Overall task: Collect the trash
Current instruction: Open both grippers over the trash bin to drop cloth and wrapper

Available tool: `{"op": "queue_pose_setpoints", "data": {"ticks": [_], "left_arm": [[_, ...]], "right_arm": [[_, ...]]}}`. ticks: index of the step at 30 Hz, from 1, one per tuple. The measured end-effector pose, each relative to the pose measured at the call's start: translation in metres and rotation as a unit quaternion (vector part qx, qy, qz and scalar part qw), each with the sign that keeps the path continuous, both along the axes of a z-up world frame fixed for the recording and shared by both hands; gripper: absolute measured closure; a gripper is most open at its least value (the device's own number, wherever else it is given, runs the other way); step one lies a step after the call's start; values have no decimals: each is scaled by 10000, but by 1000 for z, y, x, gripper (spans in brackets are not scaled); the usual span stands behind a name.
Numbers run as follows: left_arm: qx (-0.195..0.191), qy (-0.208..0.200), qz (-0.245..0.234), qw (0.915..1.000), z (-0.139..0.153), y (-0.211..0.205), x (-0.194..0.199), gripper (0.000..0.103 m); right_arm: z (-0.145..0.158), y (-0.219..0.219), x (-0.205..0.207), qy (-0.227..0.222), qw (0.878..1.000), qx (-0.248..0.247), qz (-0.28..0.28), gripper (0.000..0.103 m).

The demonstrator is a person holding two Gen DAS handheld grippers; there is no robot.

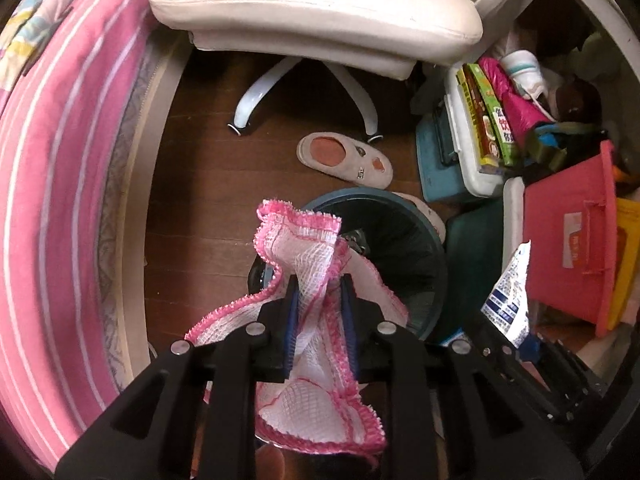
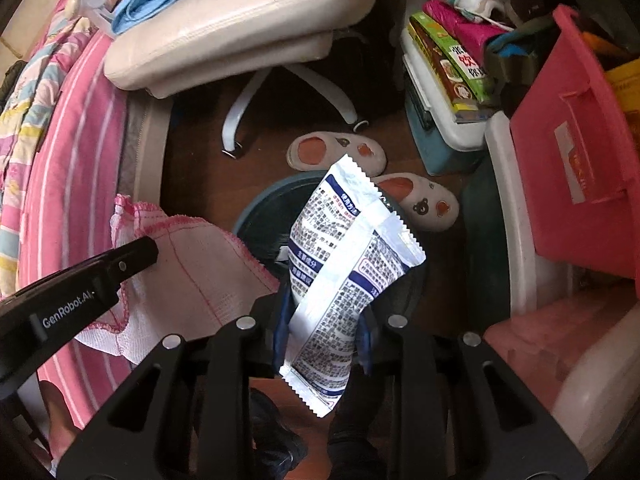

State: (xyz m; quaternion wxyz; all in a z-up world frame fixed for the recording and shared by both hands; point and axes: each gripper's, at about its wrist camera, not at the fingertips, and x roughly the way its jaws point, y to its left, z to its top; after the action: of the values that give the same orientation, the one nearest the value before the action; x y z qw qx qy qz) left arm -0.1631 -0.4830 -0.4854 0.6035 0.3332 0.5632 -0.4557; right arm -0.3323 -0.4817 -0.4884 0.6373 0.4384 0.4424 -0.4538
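Cloth, pink-edged mesh, sits pinched between my left gripper fingers, hanging above the near rim of the dark bin; my right gripper clamps a printed white wrapper above the same bin.

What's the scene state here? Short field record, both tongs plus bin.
left tongs: shut on pink-edged cloth
right tongs: shut on white printed wrapper
trash bin: round, dark liner, open top, on wood floor, beyond both tongs
slippers: pair on floor past the bin
office chair: white, behind the slippers
status: neither item released into bin yet
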Motion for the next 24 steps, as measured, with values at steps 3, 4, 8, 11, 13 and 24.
{"op": "queue_pose_setpoints", "data": {"ticks": [3,4,8,11,13,24], "left_arm": [[22,36,-14,10000,-7,-1,0,76],[24,35,-23,10000,-8,-2,0,75],[25,12,-34,10000,-10,-4,-2,70],[28,-4,-41,10000,-10,-6,-4,63],[27,1,-45,10000,-10,-7,-5,62],[20,-35,-28,10000,2,-4,-6,46]], "right_arm": [[-9,0,-5,18,10000,18,-25,72],[-11,-1,-6,11,10000,34,-39,71],[-16,-2,-11,23,9999,51,-84,69],[-16,-3,-15,-25,9999,41,-110,53],[-14,-3,-15,-36,9999,-10,-94,47],[-1,-3,-18,2,9999,-85,-147,24]]}}
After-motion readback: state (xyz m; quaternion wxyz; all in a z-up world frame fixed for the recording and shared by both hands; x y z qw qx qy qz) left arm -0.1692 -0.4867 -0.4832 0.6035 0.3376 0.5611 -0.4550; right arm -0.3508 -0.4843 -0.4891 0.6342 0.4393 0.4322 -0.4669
